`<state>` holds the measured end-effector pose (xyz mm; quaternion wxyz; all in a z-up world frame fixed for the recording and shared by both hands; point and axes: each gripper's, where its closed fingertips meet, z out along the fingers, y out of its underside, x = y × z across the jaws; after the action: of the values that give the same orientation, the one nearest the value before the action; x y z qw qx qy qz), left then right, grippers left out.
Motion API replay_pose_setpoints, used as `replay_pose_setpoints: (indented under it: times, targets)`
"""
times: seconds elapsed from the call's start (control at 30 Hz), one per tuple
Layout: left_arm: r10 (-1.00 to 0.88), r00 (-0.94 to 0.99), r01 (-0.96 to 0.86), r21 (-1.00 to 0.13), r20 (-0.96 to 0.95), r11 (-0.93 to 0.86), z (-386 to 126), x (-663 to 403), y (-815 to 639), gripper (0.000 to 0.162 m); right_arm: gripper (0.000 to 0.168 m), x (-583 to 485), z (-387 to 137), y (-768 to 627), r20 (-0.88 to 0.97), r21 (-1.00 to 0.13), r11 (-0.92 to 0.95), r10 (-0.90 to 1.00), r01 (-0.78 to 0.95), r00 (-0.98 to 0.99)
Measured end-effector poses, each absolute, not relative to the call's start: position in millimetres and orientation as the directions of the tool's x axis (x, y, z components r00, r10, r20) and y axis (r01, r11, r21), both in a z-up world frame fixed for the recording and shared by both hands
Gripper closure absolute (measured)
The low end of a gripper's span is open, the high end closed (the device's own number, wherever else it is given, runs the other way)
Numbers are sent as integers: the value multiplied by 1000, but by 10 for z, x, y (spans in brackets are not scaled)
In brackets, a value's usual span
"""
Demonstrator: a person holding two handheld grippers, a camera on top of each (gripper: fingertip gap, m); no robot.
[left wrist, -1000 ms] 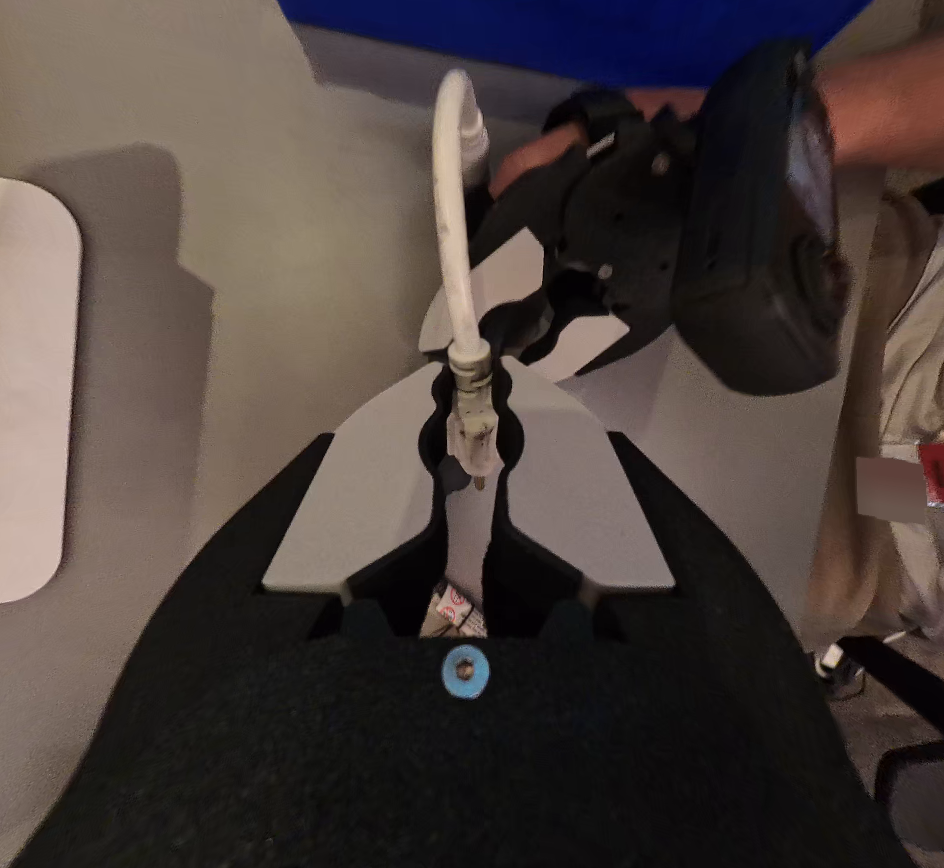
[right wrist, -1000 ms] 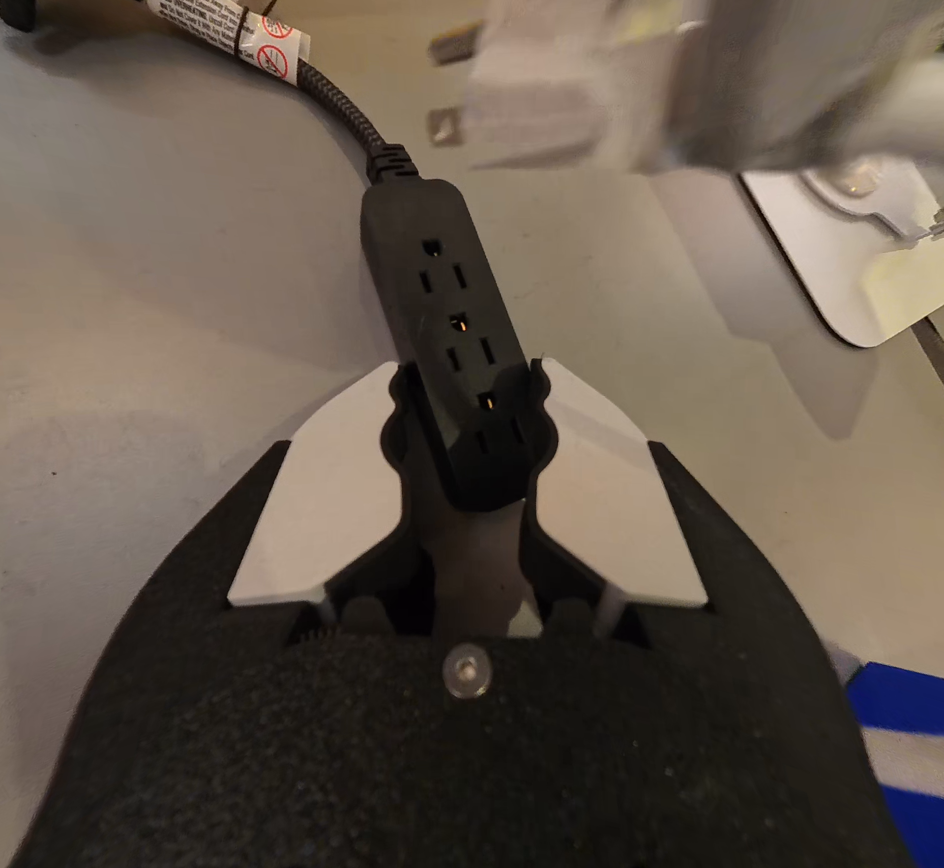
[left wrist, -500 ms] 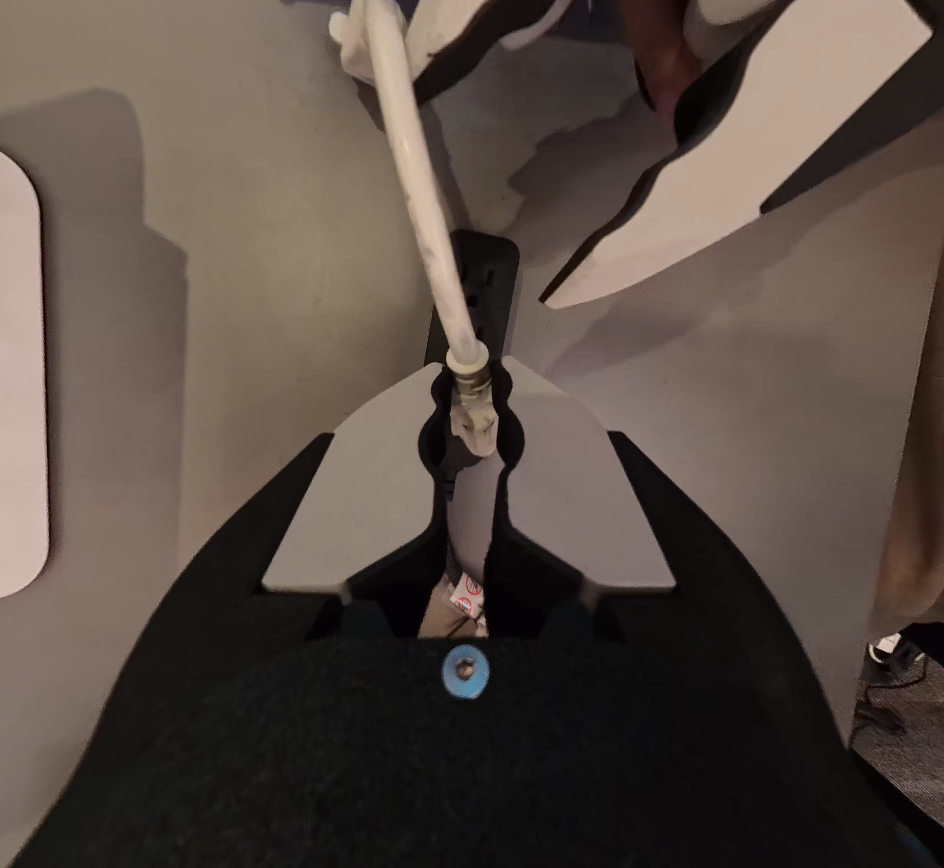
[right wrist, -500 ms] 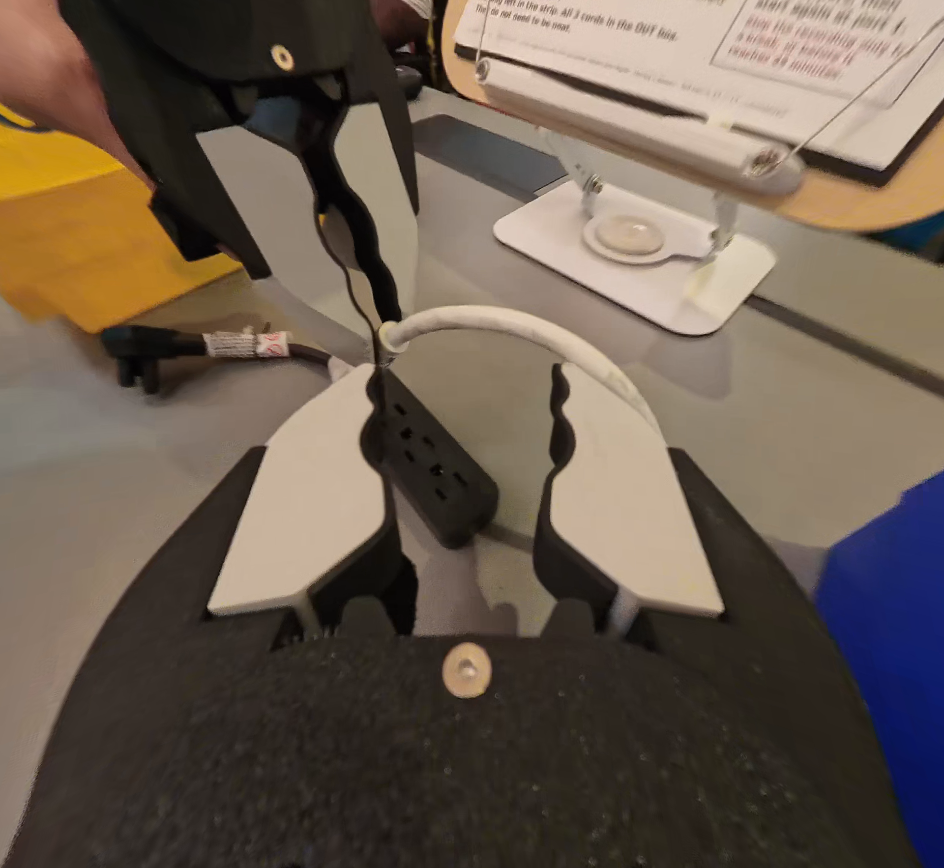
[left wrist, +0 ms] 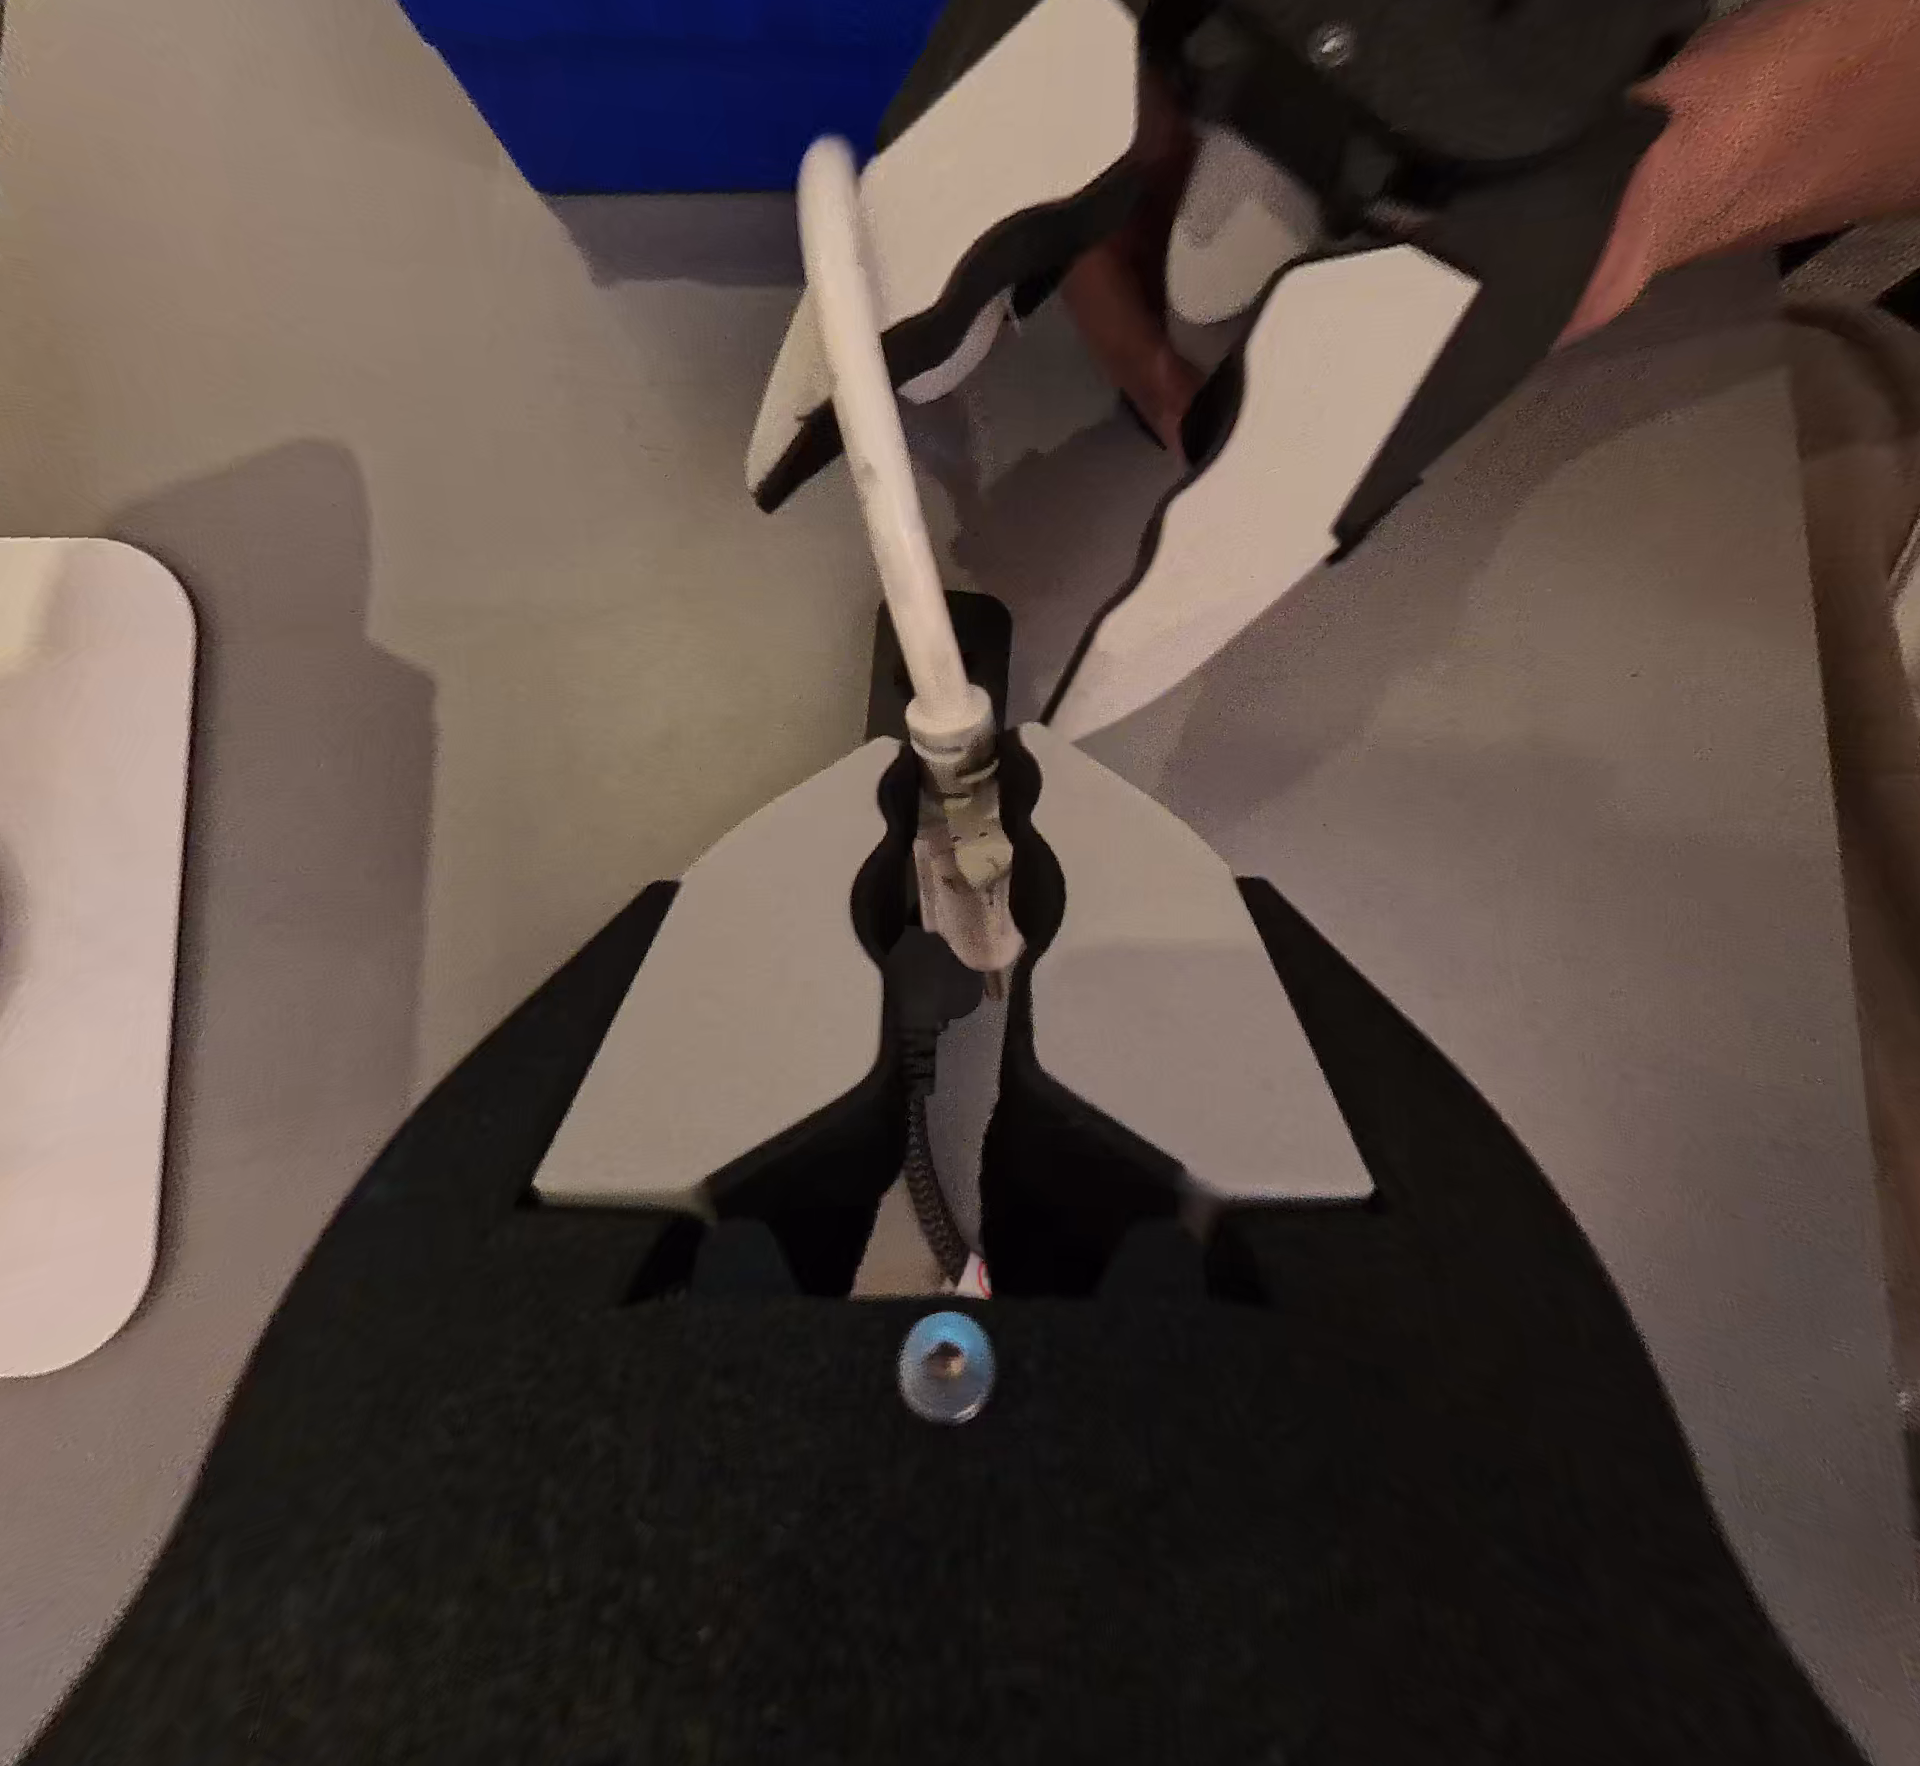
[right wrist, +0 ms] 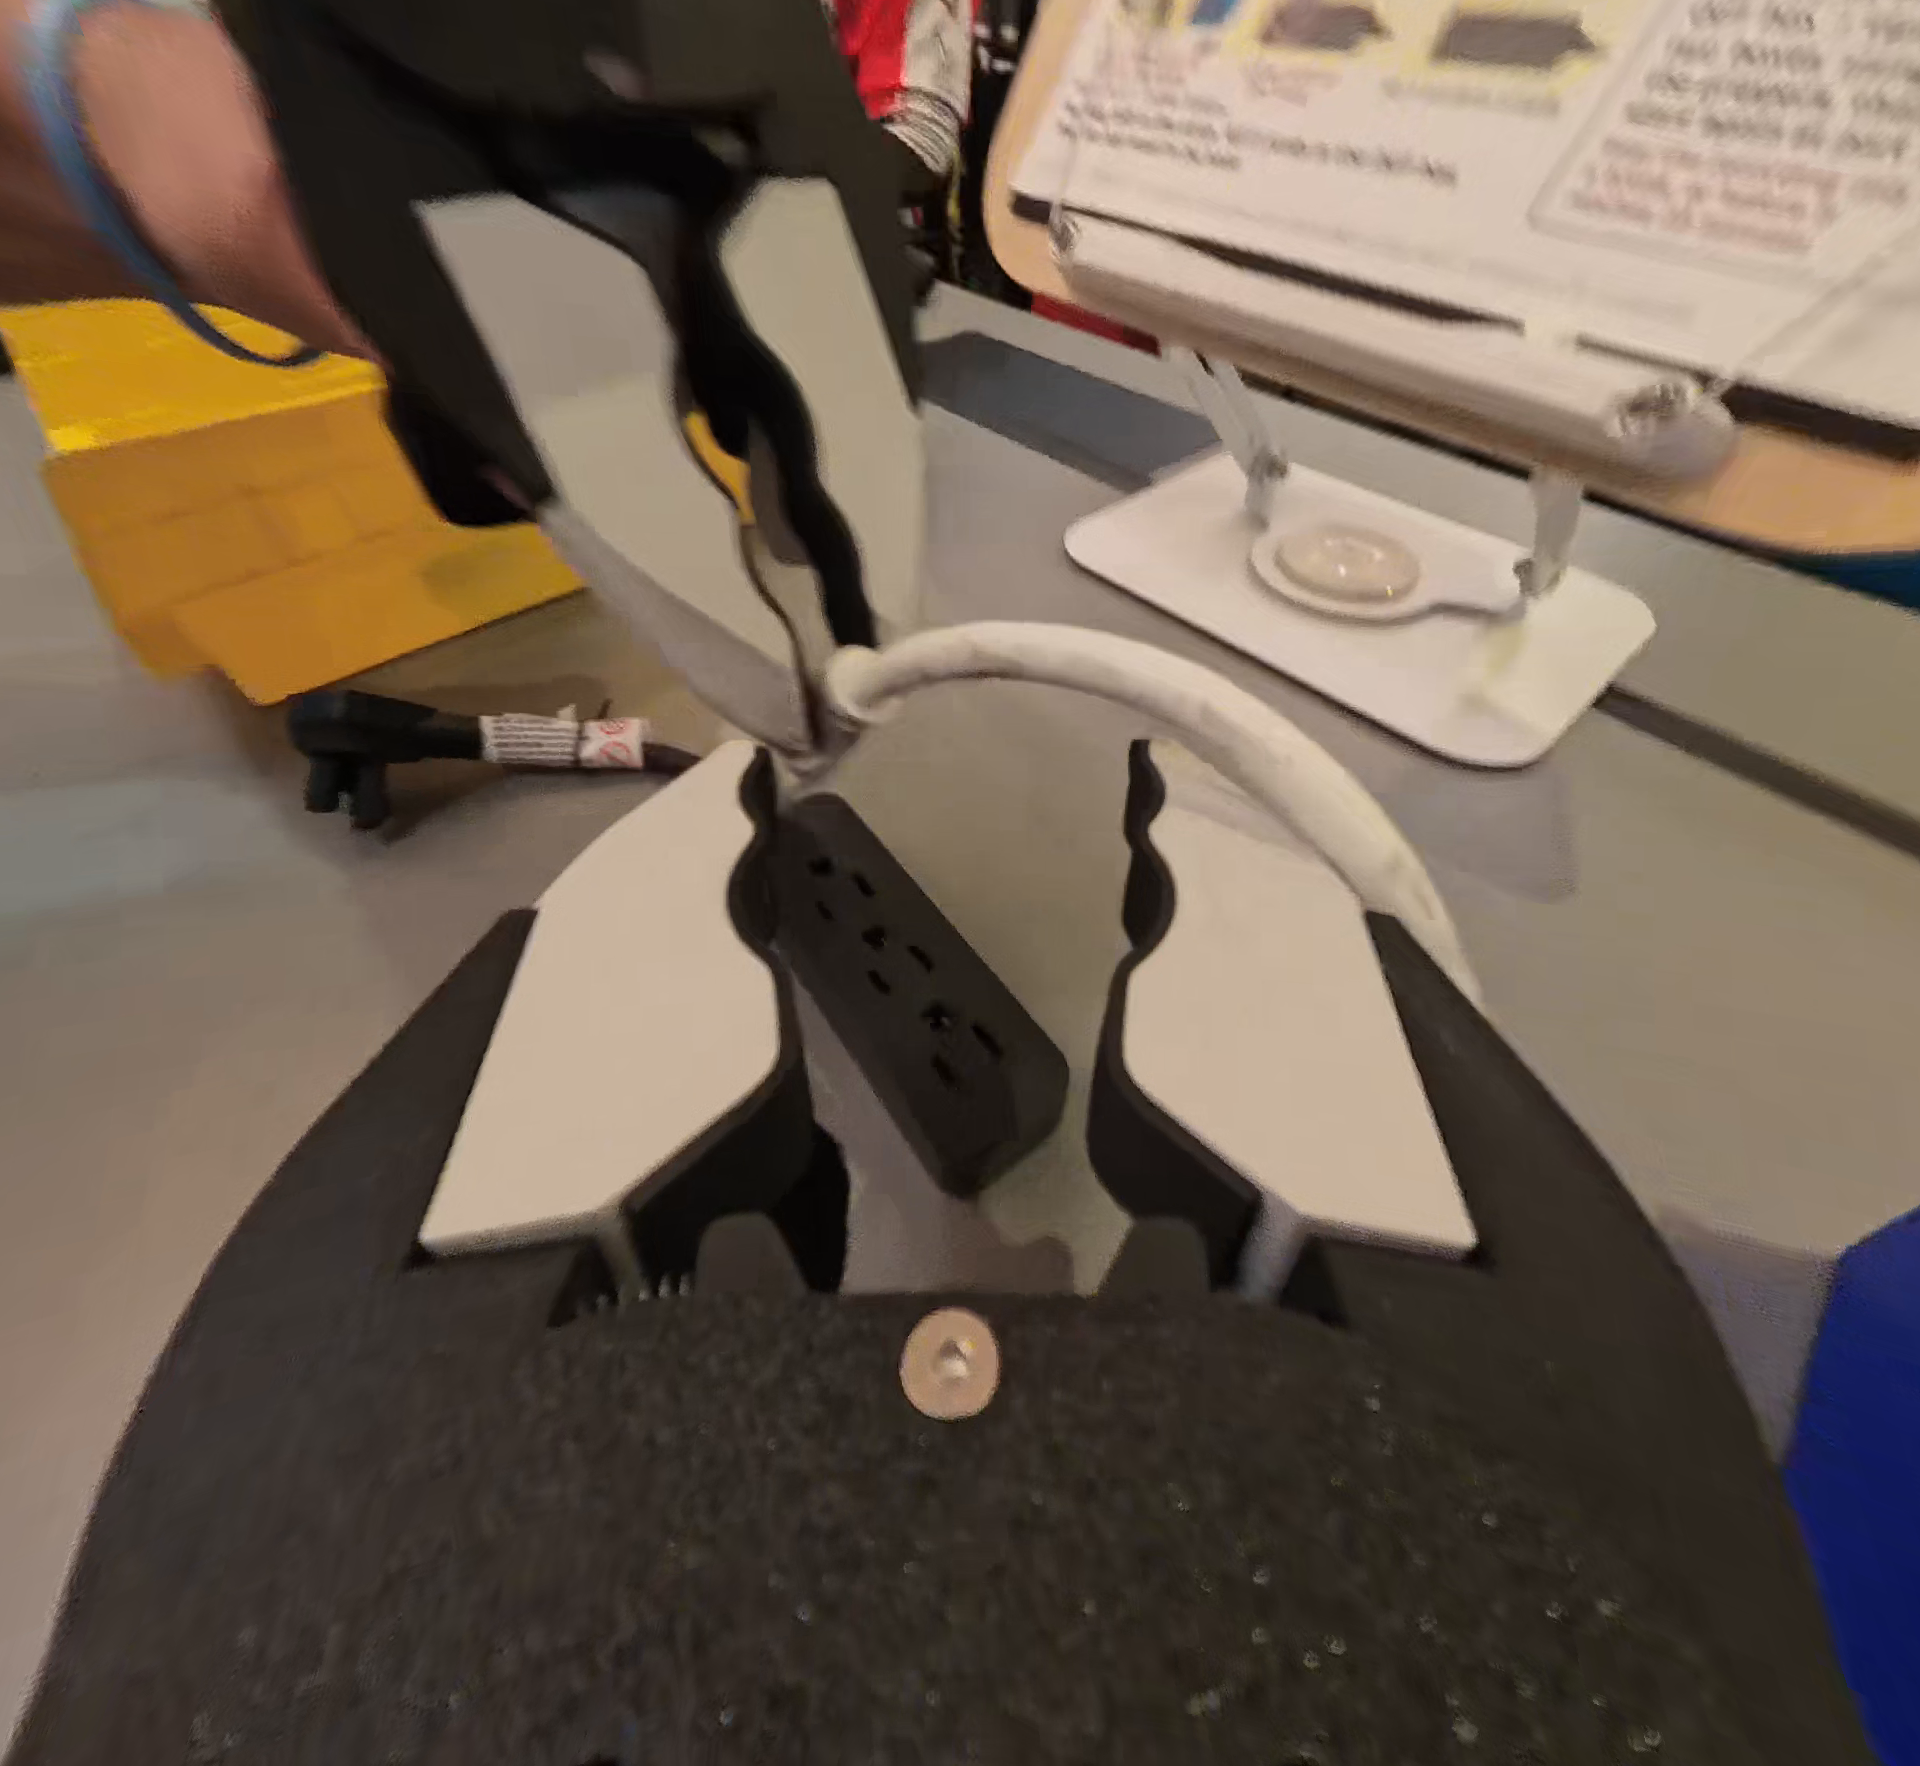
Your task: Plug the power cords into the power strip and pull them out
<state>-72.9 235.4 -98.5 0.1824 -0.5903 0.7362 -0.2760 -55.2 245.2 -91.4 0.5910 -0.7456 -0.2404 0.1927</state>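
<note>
My left gripper (left wrist: 956,740) is shut on a white plug (left wrist: 961,843), one metal prong showing at its lower end. Its white cord (left wrist: 873,428) arcs up and away. The black power strip (left wrist: 940,667) lies on the table right under the plug. My right gripper (right wrist: 945,760) is open, with its fingers on either side of the power strip (right wrist: 904,989) and not touching it. In the right wrist view the left gripper (right wrist: 810,740) holds the plug at the strip's far end, and the white cord (right wrist: 1143,708) loops over to the right. The right gripper also shows in the left wrist view (left wrist: 909,604).
A blue bin (left wrist: 675,2) stands beyond the strip. A yellow bin (right wrist: 239,490) sits at the far left, with the strip's own black plug (right wrist: 353,740) lying near it. A white stand base (right wrist: 1351,573) carries a tilted board with a printed page (right wrist: 1507,106). Less than 4 cm separates the two grippers' tips.
My right gripper let go of the power strip, opened and tilted back. My left gripper brought the white plug down from the air to the strip's far end.
</note>
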Motion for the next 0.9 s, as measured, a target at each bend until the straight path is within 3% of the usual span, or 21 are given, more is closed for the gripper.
replay_pose_setpoints:
  times: [0.07, 0.17, 0.27, 0.4, 0.43, 0.57, 0.73, 0.8, 0.9]
  targets:
    - [-973, -225, -789, -594, 42, 156, -1015, -784, 2400, 147, 99, -519, -916, 2478, -67, -980, -193, 571, 55, 818]
    - [-979, -194, -800, -586, 56, 125, -1041, -914, 2499, 147, 104, -381, -799, 2526, -108, -981, -196, 528, -3, 843]
    - [-976, -195, -781, -617, 97, 94, -1044, -1011, 2473, 148, 88, -238, -556, 2599, -223, -974, -149, 505, -171, 834]
    - [-983, -151, -755, -654, 102, 49, -982, -968, 2418, 148, 111, -429, -460, 2523, -433, -899, -252, 631, -358, 643]
    - [-985, -132, -749, -662, 112, 25, -938, -952, 2431, 148, 107, -467, -384, 2483, -426, -899, -218, 640, -380, 639]
    - [-990, -71, -757, -652, 123, -27, -829, -943, 2514, 148, 104, -721, -402, 2282, -246, -969, -179, 656, -170, 714]
    - [-988, -93, -767, -641, 125, -8, -808, -969, 2426, 148, 91, -744, -1043, 2369, -491, -857, -436, 524, -276, 696]
    - [-985, -108, -768, -641, 138, -5, -835, -990, 2350, 148, 95, -537, -1016, 2485, -521, -844, -417, 482, -338, 704]
    - [-982, -130, -778, -628, 136, 16, -933, -1042, 2287, 147, 89, -449, -810, 2543, -475, -875, -358, 502, -326, 723]
